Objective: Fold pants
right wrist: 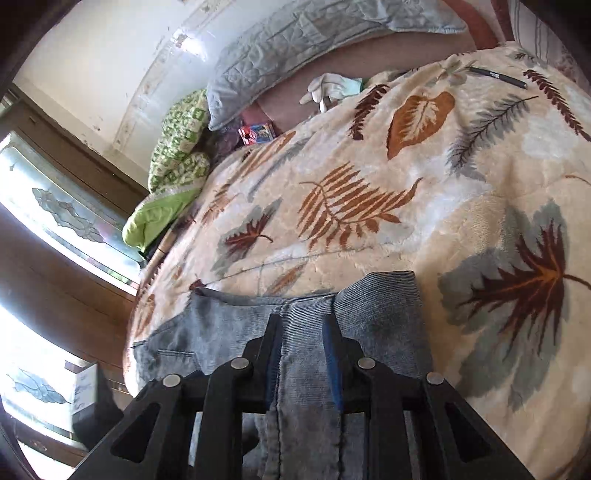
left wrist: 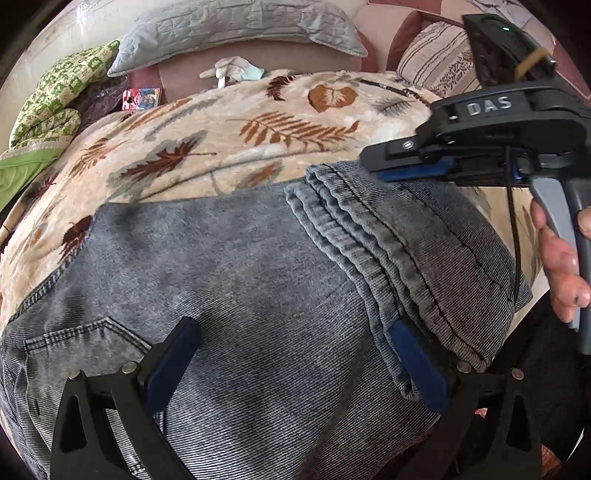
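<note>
Grey-blue denim pants (left wrist: pixel 240 277) lie folded on a leaf-patterned blanket (left wrist: pixel 221 129), with the stacked leg hems (left wrist: pixel 332 206) laid across the top. My left gripper (left wrist: pixel 295 358) hangs open just above the denim, its blue pads spread wide, one near the hem stack, nothing between them. My right gripper (left wrist: pixel 373 166), held by a hand (left wrist: pixel 561 266), reaches in from the right at the far edge of the hems. In the right wrist view the right gripper (right wrist: pixel 303 332) stands narrow, with a ribbed strip of the pants (right wrist: pixel 384 317) between its pads.
A black pen (right wrist: pixel 498 76) lies far out on the blanket (right wrist: pixel 406 203). A grey pillow (left wrist: pixel 236 29), a white glove (left wrist: pixel 232 70) and a green patterned quilt (left wrist: pixel 55 107) sit at the back and left. A window (right wrist: pixel 55 206) and the bed's edge are to the left.
</note>
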`<control>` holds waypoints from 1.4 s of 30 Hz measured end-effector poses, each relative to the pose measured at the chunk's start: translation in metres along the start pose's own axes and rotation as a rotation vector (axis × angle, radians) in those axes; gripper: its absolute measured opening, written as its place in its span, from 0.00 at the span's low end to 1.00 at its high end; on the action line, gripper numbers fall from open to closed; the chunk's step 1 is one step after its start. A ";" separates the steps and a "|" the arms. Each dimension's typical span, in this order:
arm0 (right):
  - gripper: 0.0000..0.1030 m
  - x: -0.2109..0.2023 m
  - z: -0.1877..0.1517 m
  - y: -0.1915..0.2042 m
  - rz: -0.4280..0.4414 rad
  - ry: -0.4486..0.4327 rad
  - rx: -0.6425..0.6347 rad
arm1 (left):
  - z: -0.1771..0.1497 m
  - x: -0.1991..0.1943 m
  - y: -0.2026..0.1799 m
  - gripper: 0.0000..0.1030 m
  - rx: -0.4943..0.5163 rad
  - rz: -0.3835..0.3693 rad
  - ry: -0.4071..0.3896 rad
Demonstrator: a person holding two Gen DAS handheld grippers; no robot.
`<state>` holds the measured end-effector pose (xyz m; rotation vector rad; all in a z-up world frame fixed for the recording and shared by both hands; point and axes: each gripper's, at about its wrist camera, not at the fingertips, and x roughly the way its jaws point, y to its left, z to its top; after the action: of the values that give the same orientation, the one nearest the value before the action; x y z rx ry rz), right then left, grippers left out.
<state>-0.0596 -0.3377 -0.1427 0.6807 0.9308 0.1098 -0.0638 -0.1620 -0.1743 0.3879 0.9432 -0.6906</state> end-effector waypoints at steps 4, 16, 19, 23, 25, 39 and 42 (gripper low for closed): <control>0.24 0.026 -0.006 -0.006 -0.001 0.039 -0.028 | 0.001 -0.001 0.003 1.00 -0.006 -0.015 -0.004; 0.25 0.039 -0.025 0.026 0.021 0.105 -0.116 | -0.031 -0.037 0.042 1.00 -0.096 0.068 -0.099; 0.26 0.030 -0.019 0.031 0.076 0.080 -0.102 | -0.049 -0.055 0.069 1.00 -0.189 0.098 -0.113; 0.26 0.021 -0.020 0.060 0.181 0.027 -0.182 | -0.080 -0.099 0.115 1.00 -0.356 0.152 -0.170; 0.26 0.020 -0.025 0.079 0.243 0.028 -0.231 | -0.096 -0.121 0.137 1.00 -0.437 0.209 -0.192; 0.62 0.041 -0.068 0.151 0.384 0.158 -0.434 | -0.203 -0.153 0.261 1.00 -1.111 0.293 -0.092; 0.62 0.040 -0.063 0.145 0.402 0.152 -0.398 | -0.223 -0.145 0.259 1.00 -1.212 0.250 -0.103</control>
<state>-0.0553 -0.1777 -0.1116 0.4836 0.8728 0.6935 -0.0779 0.2086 -0.1703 -0.5932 1.0261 0.1588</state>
